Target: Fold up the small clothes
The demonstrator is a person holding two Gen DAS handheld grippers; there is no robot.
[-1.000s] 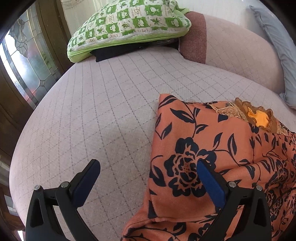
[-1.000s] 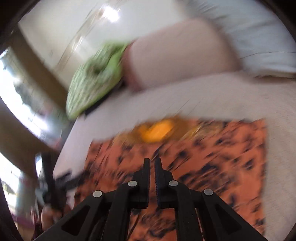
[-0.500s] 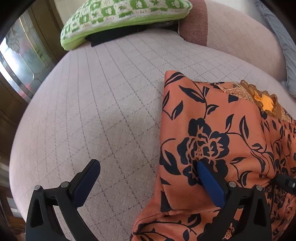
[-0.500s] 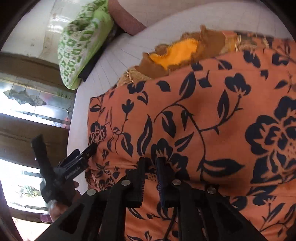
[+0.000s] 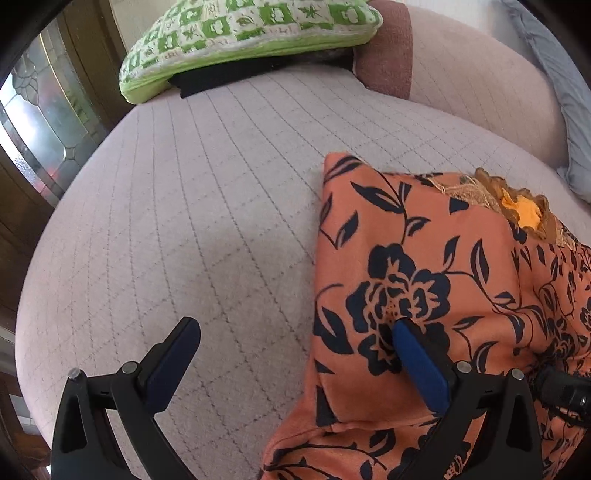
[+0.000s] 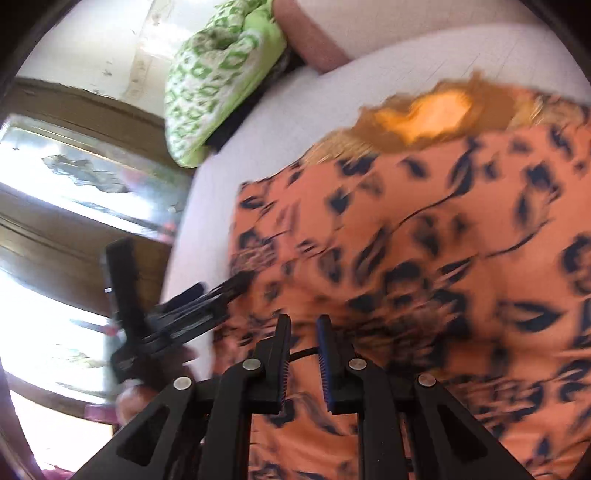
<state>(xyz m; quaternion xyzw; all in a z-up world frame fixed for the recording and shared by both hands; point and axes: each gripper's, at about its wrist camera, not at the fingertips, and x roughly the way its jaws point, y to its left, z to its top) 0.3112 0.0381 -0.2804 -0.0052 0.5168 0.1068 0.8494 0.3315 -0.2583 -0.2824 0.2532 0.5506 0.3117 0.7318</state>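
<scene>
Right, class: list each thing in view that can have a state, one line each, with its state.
Orange floral garment: folded over, lying on the sofa seat.
Left hand-held gripper: open, one finger over the garment.
Right hand-held gripper: opening, nothing between its fingers.
Green checked cushion: resting on dark cloth.

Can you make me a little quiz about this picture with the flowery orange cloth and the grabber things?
1. True or false: the left gripper has its fingers wide apart.
2. What lies on the sofa at the far end: A) a green-and-white cushion, B) a red ball, C) a book?
3. What pattern is on the orange garment?

Key:
1. True.
2. A.
3. Dark flowers and leaves.
</scene>
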